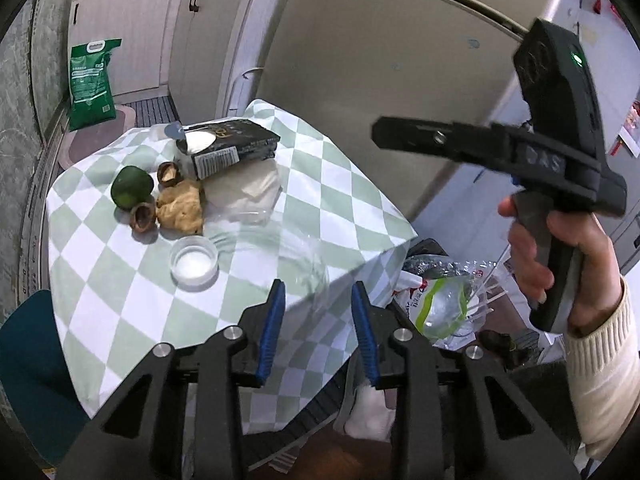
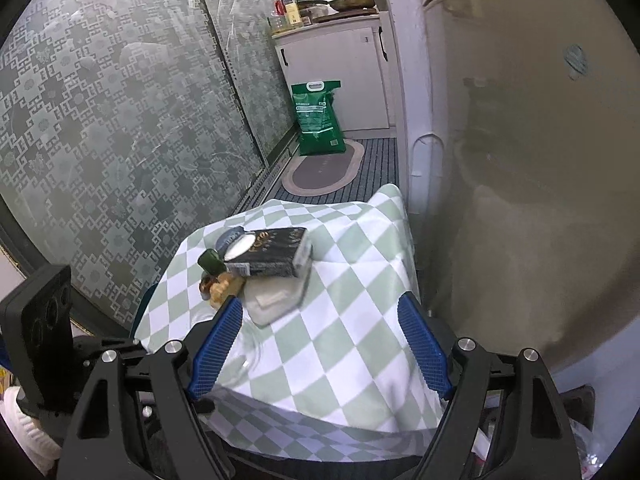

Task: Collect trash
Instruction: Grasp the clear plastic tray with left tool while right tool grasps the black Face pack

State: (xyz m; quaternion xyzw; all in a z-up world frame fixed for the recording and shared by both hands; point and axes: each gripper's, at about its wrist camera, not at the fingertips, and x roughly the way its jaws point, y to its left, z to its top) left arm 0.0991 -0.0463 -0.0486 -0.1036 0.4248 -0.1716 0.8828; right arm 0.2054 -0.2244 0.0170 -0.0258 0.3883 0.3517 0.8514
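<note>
Left tool [image 1: 318, 308] spread and empty above bench [image 1: 344, 184] edge, right tool [image 2: 320, 344] spread wide, black carton [image 2: 272, 258] at 12 o'clock

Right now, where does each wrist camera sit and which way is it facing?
Left wrist: on the left gripper, open over the table's near edge, facing the checkered tablecloth; right gripper and hand show at right.
Right wrist: on the right gripper, open, facing across the table toward the green bag; part of the left gripper shows at lower left.
Shared: black carton, tablecloth, green bag.
</note>
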